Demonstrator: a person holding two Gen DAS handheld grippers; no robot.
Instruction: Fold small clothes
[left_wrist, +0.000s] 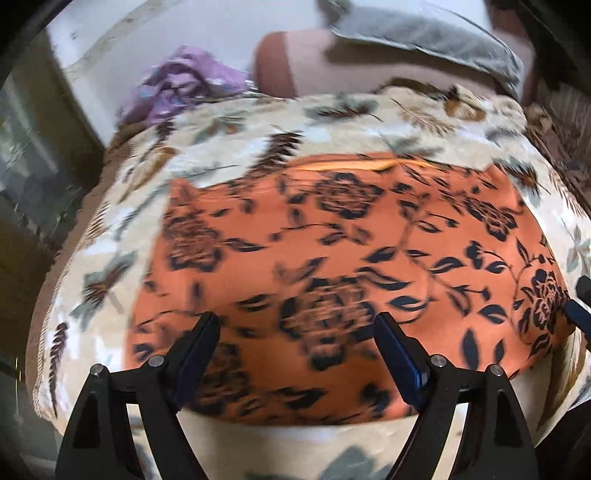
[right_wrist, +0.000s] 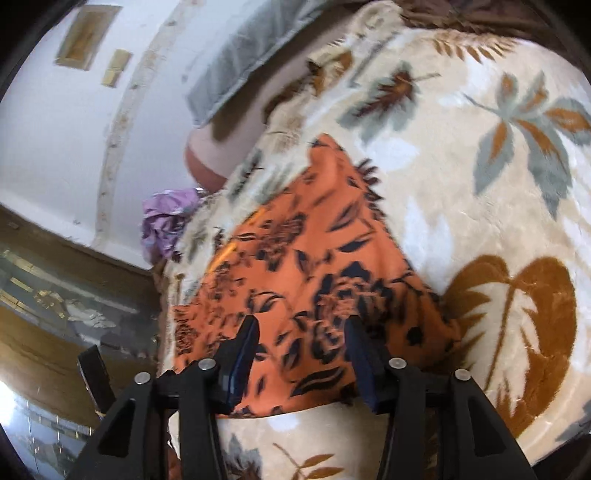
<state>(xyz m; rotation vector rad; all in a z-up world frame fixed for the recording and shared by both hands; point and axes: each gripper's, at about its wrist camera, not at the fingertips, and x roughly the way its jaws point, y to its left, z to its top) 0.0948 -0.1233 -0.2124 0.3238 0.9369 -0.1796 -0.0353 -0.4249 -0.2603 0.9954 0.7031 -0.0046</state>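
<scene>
On the leaf-patterned blanket (left_wrist: 332, 122) the orange floral garment (left_wrist: 351, 251) lies flat, long axis left to right. Both grippers, left gripper (left_wrist: 295, 325) and right gripper (right_wrist: 301, 328), hover spread and empty over its near edge; through the blur, neither seems nearer.

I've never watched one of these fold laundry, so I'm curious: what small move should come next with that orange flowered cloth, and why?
Probably lower both grippers onto the near hem and pinch it. The orange cloth with dark flowers lies spread flat on the cream leaf-patterned blanket, and the left gripper and right gripper both hover open above that edge, holding nothing.
</scene>
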